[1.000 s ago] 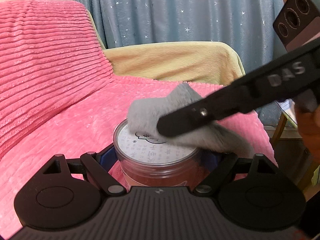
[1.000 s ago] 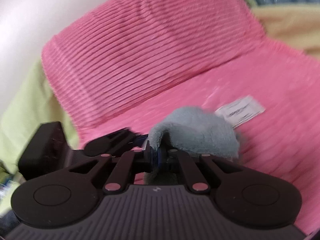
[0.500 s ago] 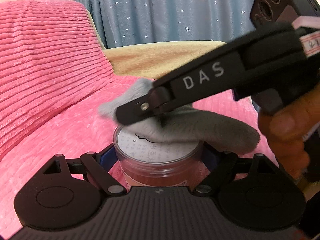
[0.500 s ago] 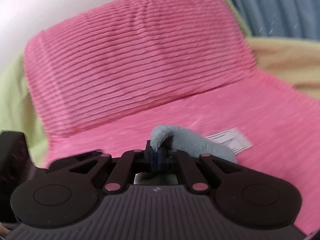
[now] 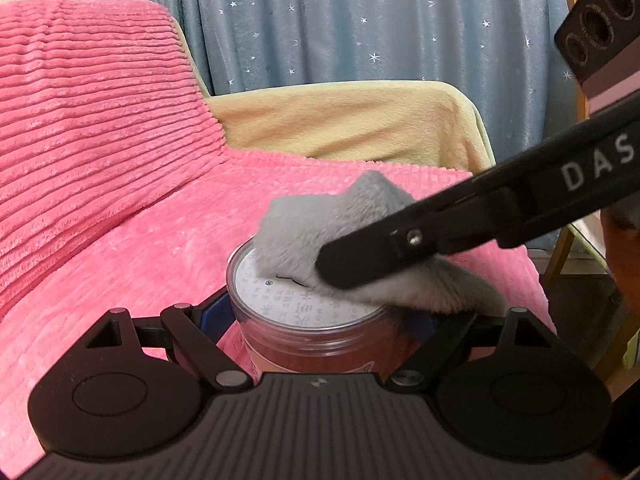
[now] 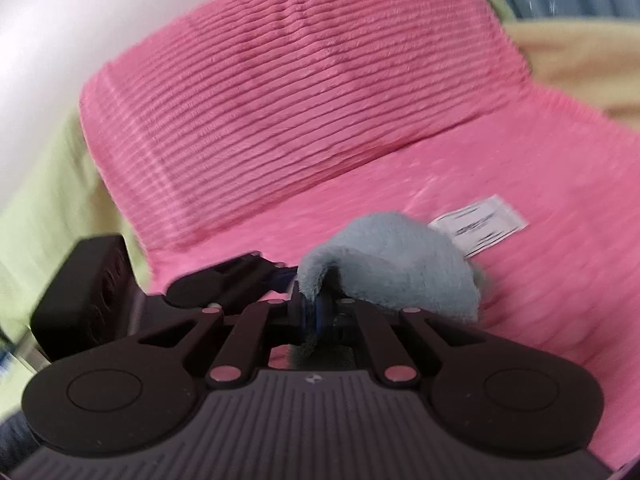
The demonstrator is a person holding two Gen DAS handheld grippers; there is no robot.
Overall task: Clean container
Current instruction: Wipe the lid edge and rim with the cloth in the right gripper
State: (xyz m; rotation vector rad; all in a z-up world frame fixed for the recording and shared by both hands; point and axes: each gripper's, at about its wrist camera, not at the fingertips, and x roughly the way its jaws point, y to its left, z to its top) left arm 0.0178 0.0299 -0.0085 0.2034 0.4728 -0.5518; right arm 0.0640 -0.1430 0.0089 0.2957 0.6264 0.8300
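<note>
A round clear container with a white printed lid and reddish contents sits between the fingers of my left gripper, which is shut on its sides. My right gripper reaches in from the right, shut on a grey fluffy cloth that lies pressed on the lid's right half. From the right wrist, the cloth bulges out past my right gripper, whose fingers are closed tight on it; the container is hidden below.
A pink ribbed blanket covers the sofa seat and backrest. A yellow-covered armrest lies behind, with a blue starred curtain beyond. A white label lies on the blanket. A wooden frame stands at the right.
My right gripper with the cloth has swept back to the right and lower across the lid, after reaching further left half a second ago. The left gripper and container stay put.
</note>
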